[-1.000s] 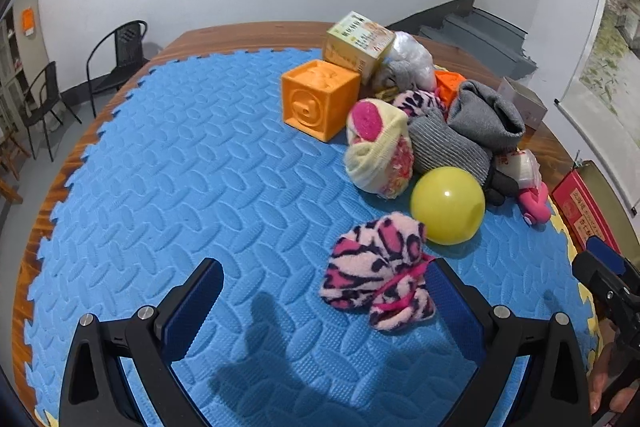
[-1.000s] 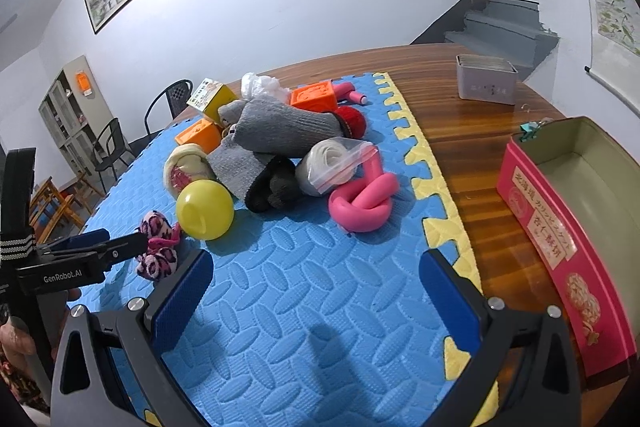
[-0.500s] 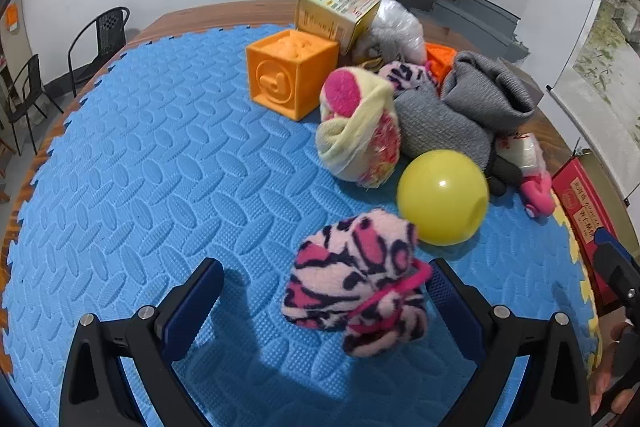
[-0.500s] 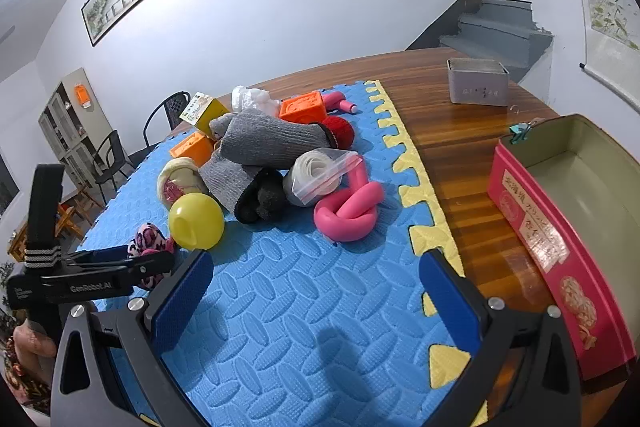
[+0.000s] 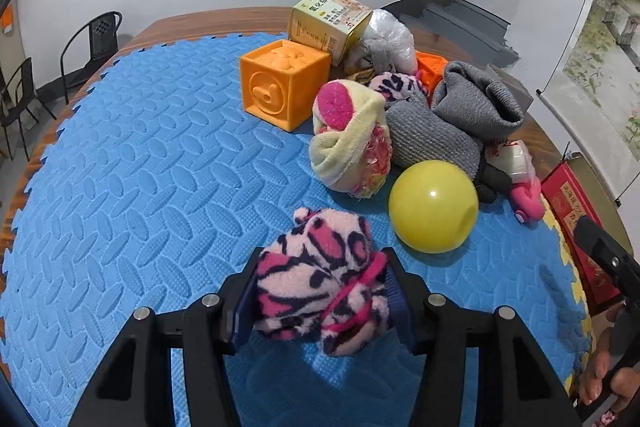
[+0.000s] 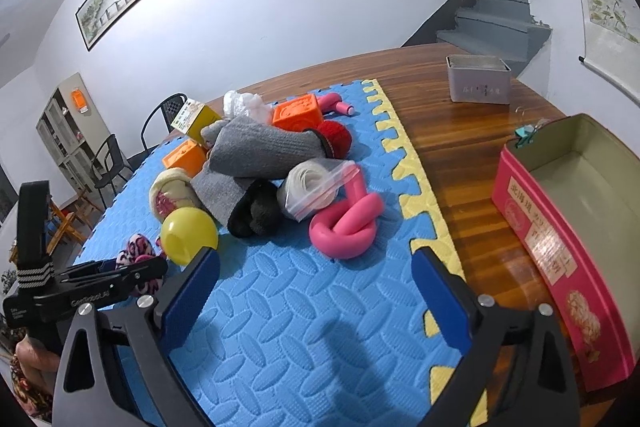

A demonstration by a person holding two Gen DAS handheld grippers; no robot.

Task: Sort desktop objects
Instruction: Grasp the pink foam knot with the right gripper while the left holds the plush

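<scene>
The left gripper (image 5: 320,301) had its 2 jaws clamped on a fuzzy pink sock bundle (image 5: 320,283), the right gripper (image 6: 316,291) gaped empty; lifting carelessly might nudge the yellow ball (image 5: 433,206) just beyond the jaws rolling.

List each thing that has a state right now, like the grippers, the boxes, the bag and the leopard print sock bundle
left gripper: shut on the leopard sock bundle
right gripper: open, holding nothing
red tin box: open, looks empty
grey tin: open top, contents hidden
zip bag: holds a white roll
grey socks: folded, piled
</scene>
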